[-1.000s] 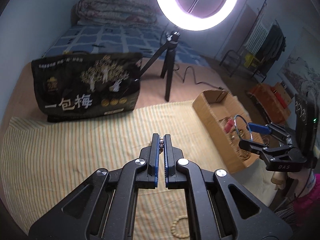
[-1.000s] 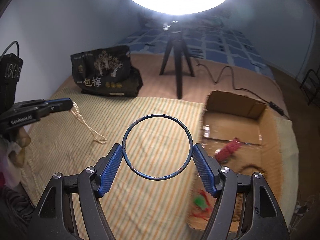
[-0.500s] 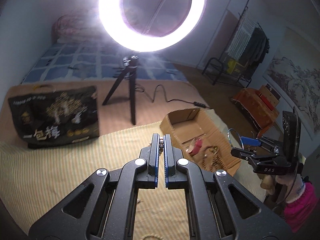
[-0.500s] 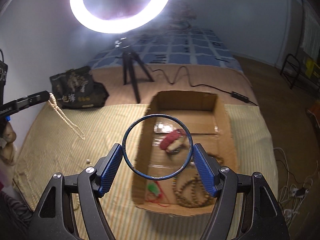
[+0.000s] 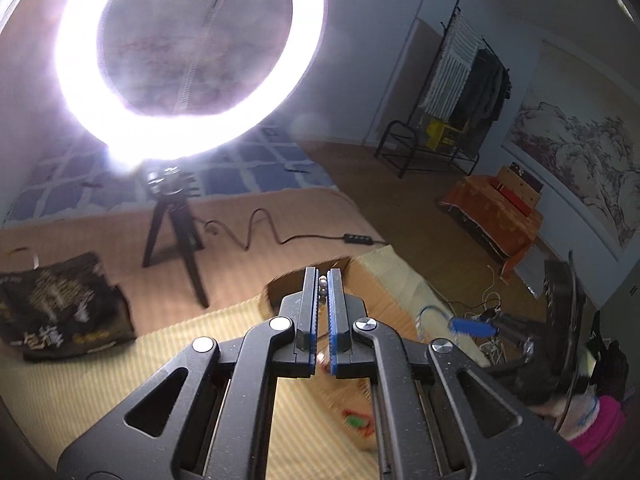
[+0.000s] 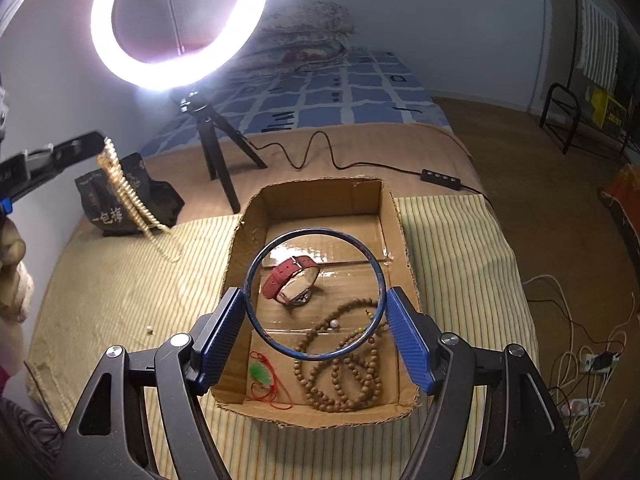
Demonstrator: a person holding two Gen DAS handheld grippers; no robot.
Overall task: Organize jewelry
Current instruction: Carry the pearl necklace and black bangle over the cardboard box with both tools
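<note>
We hold the right tool clamped on a thin blue bangle, which hangs above the open cardboard box on the striped bed mat. Our left tool is closed on a pearl necklace that dangles over the mat, left of the box. Inside the box lie a red watch, wooden beads and a green pendant.

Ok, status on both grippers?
Left gripper shut on pearl necklace. Right gripper shut on blue bangle, above cardboard box. Nothing in the way.
</note>
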